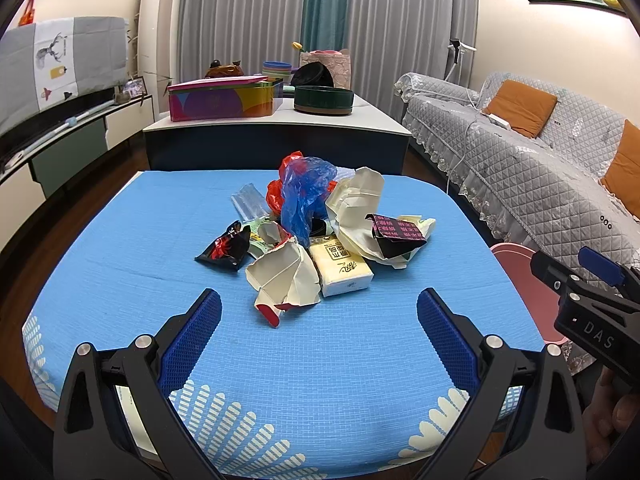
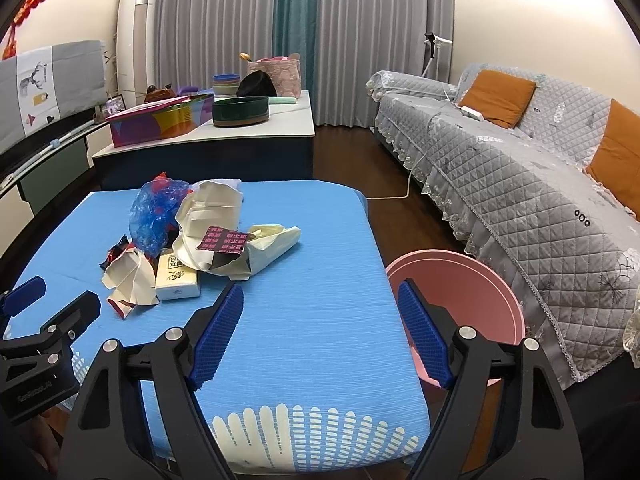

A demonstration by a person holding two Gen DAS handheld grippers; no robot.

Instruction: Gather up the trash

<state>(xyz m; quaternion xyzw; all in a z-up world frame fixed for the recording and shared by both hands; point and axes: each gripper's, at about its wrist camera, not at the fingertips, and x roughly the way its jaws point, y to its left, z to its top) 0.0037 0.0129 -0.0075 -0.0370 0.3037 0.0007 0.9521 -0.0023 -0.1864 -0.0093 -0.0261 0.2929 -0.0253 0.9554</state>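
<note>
Trash pile [image 1: 316, 240]: heaped in the middle of the blue tablecloth [image 1: 120, 280], nothing of it in my fingers.
Blue plastic bag [image 1: 306, 196]: on top of the pile, toward its far side, with a red bag [image 1: 276, 196] bunched against it.
Tissue pack [image 1: 342, 270]: on the near edge of the pile, flat on the cloth, printed face up.
Torn cream paper [image 1: 286, 276]: touching the tissue pack, on the near side of the pile, a red strip at its near end.
Black snack wrapper [image 1: 224, 248]: at the pile's edge beside the cream paper, lying on the cloth.
Dark red printed wrapper [image 2: 224, 242]: resting on the big crumpled cream bag [image 2: 212, 208], on the side of the pile nearer the pink bin.
Pink bin [image 2: 460, 312]: on the floor just beside the table edge, between the table and the gray sofa [image 2: 520, 184], well apart from the pile.
Left gripper [image 1: 319, 312]: my fingers spread wide and holding nothing, above the cloth just short of the pile.
Right gripper [image 2: 320, 306]: fingers spread wide too, nothing between them, over the table edge by the bin, the pile off to one side.
</note>
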